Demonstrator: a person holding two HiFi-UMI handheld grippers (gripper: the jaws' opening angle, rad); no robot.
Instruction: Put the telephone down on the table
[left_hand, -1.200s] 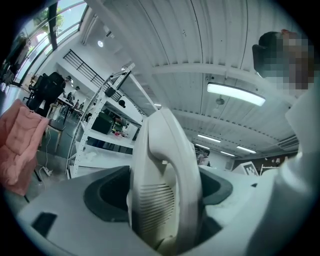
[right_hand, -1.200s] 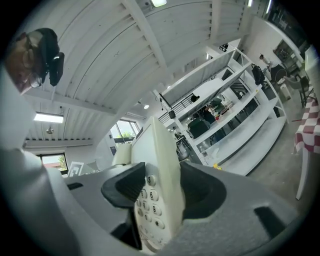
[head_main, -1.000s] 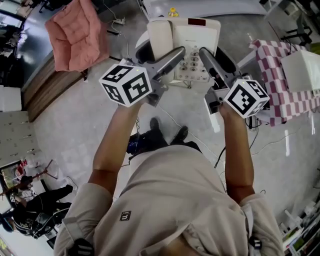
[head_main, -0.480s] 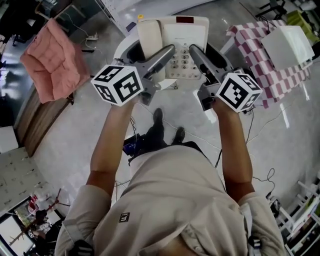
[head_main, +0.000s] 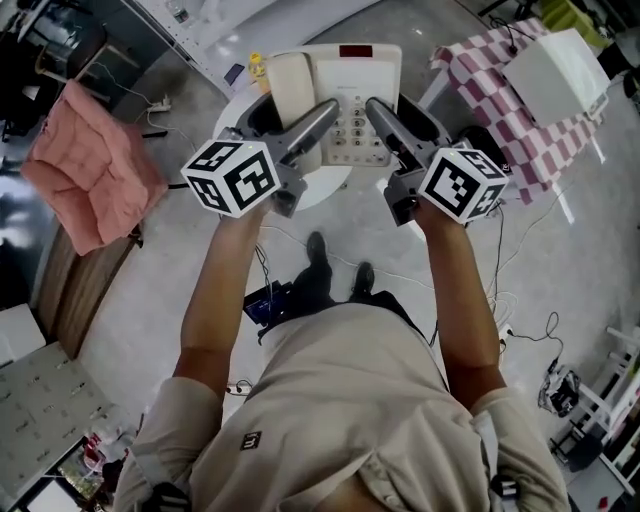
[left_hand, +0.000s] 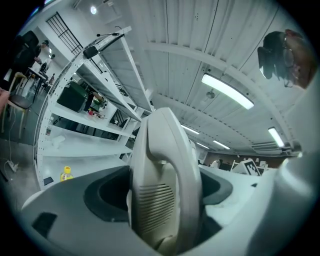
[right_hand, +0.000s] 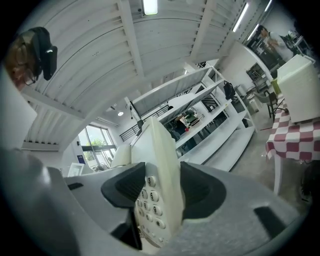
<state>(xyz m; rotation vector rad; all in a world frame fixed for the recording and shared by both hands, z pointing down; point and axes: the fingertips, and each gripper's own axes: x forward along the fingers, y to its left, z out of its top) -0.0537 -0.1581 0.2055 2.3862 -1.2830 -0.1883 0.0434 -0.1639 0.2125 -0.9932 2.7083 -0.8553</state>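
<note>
A cream desk telephone (head_main: 345, 95) with its handset (head_main: 288, 88) on the left and a keypad is held in the air in front of me, above the floor. My left gripper (head_main: 322, 112) is shut on its left side; in the left gripper view the handset (left_hand: 165, 185) fills the space between the jaws. Shut on the right side is my right gripper (head_main: 378, 108), and in the right gripper view the keypad edge of the telephone (right_hand: 157, 195) sits clamped between the pads.
A table with a red-checked cloth (head_main: 500, 125) and a white box (head_main: 555, 62) stands at the right. A pink cushion (head_main: 85, 175) lies at the left. A long white table (head_main: 225, 25) runs behind, with a yellow bottle (head_main: 258, 68) near it. Cables cross the floor (head_main: 520, 290).
The room has slid under the head view: the pink cushion went left and down, the checked table moved left. Both grippers keep the same hold on the telephone.
</note>
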